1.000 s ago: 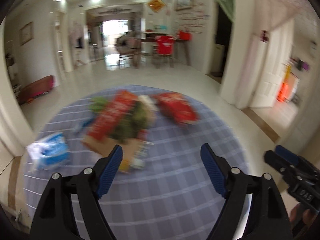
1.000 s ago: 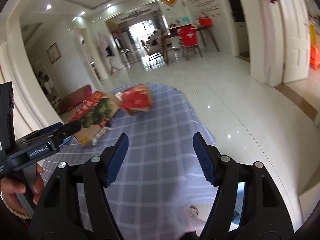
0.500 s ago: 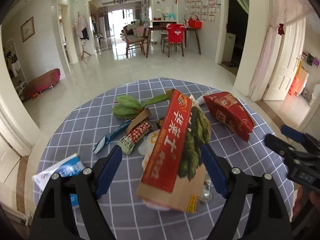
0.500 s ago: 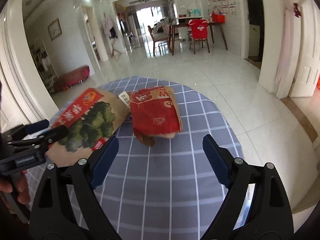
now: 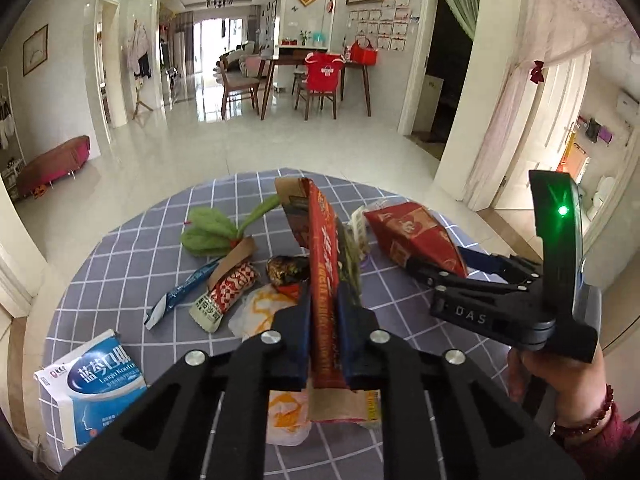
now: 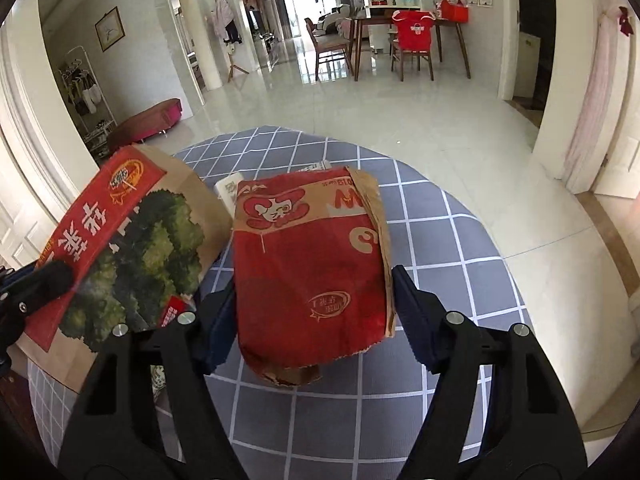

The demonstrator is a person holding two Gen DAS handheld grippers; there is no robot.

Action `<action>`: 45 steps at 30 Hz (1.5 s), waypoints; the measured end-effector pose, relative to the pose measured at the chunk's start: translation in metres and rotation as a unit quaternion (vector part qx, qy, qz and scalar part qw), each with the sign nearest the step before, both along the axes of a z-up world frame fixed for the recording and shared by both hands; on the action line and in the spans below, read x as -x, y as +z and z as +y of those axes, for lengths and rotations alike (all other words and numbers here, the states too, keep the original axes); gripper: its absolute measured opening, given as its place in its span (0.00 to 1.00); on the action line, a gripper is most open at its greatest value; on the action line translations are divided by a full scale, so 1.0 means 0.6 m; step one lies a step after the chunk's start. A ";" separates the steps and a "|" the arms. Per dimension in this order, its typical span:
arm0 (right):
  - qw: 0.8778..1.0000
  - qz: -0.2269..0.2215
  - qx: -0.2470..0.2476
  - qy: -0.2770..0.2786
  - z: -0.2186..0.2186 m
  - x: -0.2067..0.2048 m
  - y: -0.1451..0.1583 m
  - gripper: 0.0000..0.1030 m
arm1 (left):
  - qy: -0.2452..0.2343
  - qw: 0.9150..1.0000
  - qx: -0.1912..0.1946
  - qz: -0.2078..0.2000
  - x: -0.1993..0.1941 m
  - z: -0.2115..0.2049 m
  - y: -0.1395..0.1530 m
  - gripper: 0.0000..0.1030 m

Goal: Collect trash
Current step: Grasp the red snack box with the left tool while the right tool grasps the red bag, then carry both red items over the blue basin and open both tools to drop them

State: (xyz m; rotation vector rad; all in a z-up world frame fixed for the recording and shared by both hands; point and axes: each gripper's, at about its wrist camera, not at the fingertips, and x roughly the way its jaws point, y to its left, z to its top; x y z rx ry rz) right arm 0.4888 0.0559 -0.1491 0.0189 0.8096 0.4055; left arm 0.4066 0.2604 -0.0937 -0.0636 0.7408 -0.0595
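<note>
Trash lies on a round table with a grey checked cloth (image 5: 120, 248). My left gripper (image 5: 324, 320) is shut on the edge of a red-and-brown paper bag with a green picture (image 5: 326, 280), which stands on edge; it also shows in the right wrist view (image 6: 132, 248). My right gripper (image 6: 312, 308) is open, its jaws on both sides of a red paper bag (image 6: 312, 264) that lies on the cloth. The red bag shows in the left wrist view (image 5: 412, 236) with the right gripper (image 5: 436, 268) at it.
On the cloth lie a green leaf (image 5: 208, 232), a blue wrapper (image 5: 180, 296), a red-and-white wrapper (image 5: 228, 292), a dark foil wrapper (image 5: 286, 268), a white-and-yellow wrapper (image 5: 260, 312) and a blue-and-white box (image 5: 96, 384). Tiled floor surrounds the table; a dining set (image 5: 316, 76) stands far back.
My left gripper has closed on the picture bag and tipped it onto its edge. My right gripper has moved forward until its open jaws flank the red bag.
</note>
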 end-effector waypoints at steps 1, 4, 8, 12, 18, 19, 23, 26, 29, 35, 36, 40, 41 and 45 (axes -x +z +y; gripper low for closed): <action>1.000 -0.001 0.000 0.003 -0.001 0.002 0.000 0.61 | 0.000 1.000 0.002 -0.003 0.002 -0.002 0.002 0.10; 1.000 -0.003 -0.014 0.007 -0.015 0.025 0.007 0.59 | 0.000 1.000 0.007 -0.013 0.017 -0.013 0.016 0.10; 0.998 -0.003 -0.055 0.008 -0.046 0.065 0.024 0.58 | -0.001 1.000 0.006 -0.028 0.044 -0.036 0.044 0.10; 0.994 -0.008 -0.106 0.004 -0.091 0.113 0.055 0.58 | -0.008 0.999 0.006 -0.046 0.079 -0.065 0.079 0.10; 0.989 -0.033 -0.145 -0.017 -0.182 0.203 0.096 0.58 | -0.037 0.997 0.006 -0.063 0.125 -0.140 0.110 0.10; 0.988 -0.037 -0.150 -0.023 -0.204 0.220 0.100 0.58 | -0.048 0.997 0.007 -0.064 0.135 -0.165 0.112 0.10; 0.985 -0.050 -0.155 -0.058 -0.290 0.283 0.103 0.58 | -0.082 0.995 0.004 -0.061 0.157 -0.245 0.108 0.10; 0.983 -0.054 -0.153 -0.089 -0.358 0.328 0.091 0.58 | -0.116 0.992 0.001 -0.050 0.171 -0.317 0.094 0.10; 0.980 -0.053 -0.148 -0.122 -0.424 0.366 0.070 0.58 | -0.151 0.988 0.004 -0.026 0.174 -0.391 0.061 0.10; 0.971 -0.030 -0.139 -0.190 -0.543 0.430 0.006 0.58 | -0.211 0.977 0.000 0.042 0.168 -0.536 -0.036 0.10; 0.970 -0.025 -0.138 -0.199 -0.557 0.435 -0.004 0.58 | -0.219 0.974 -0.003 0.055 0.167 -0.558 -0.054 0.10; 0.961 -0.005 -0.135 -0.242 -0.620 0.463 -0.053 0.58 | -0.244 0.965 -0.014 0.094 0.156 -0.624 -0.116 0.11; 0.958 0.001 -0.135 -0.252 -0.634 0.470 -0.065 0.58 | -0.249 0.963 -0.016 0.103 0.153 -0.639 -0.130 0.11; 0.949 0.015 -0.136 -0.283 -0.681 0.479 -0.098 0.58 | -0.270 0.953 -0.019 0.135 0.142 -0.698 -0.179 0.12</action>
